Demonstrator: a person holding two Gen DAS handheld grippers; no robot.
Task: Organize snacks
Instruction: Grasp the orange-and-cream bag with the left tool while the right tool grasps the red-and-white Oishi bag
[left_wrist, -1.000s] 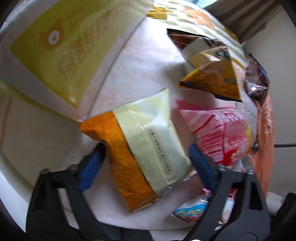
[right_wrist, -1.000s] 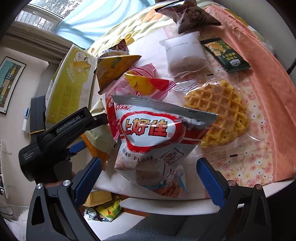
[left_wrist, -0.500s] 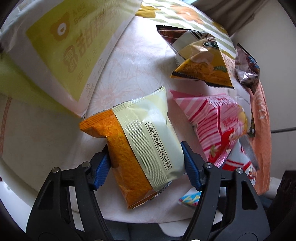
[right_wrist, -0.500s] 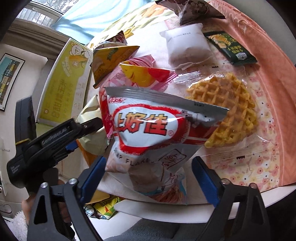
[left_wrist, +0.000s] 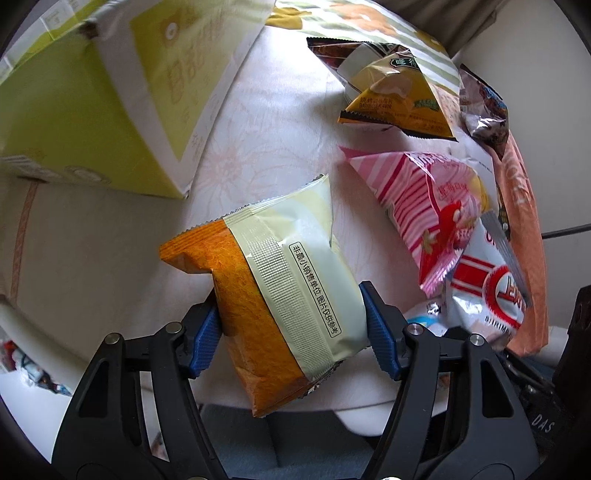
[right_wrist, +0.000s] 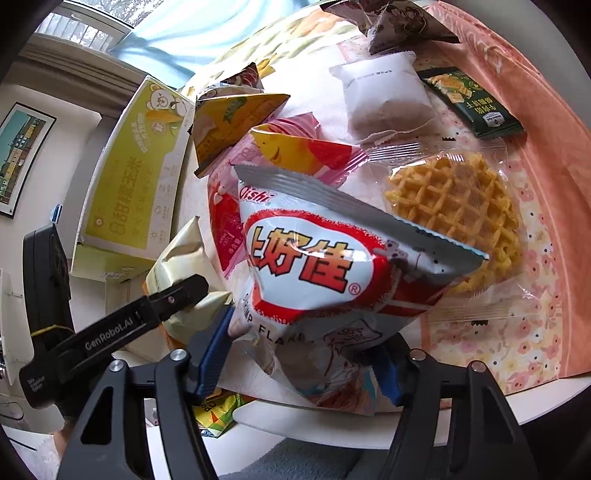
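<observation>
My left gripper (left_wrist: 291, 332) is shut on an orange and cream snack bag (left_wrist: 284, 291), its blue pads pressing both sides, held at the near table edge. My right gripper (right_wrist: 303, 354) is shut on a white and red Oishi shrimp flakes bag (right_wrist: 314, 258), lifted just above the table. The left gripper's arm (right_wrist: 110, 325) shows at the left of the right wrist view with the cream bag (right_wrist: 181, 258). The Oishi bag also shows at the lower right of the left wrist view (left_wrist: 487, 295).
A yellow-green cardboard box (left_wrist: 92, 92) stands at the left. On the table lie a pink striped bag (left_wrist: 424, 195), a yellow triangular bag (left_wrist: 395, 99), a wrapped waffle (right_wrist: 454, 206), a white packet (right_wrist: 384, 99), a green packet (right_wrist: 472, 103) and dark bags (right_wrist: 399, 26).
Both grippers closed from open onto their bags. The left one now squeezes the orange and cream bag, and the right one squeezes the Oishi bag, which has tilted up.
</observation>
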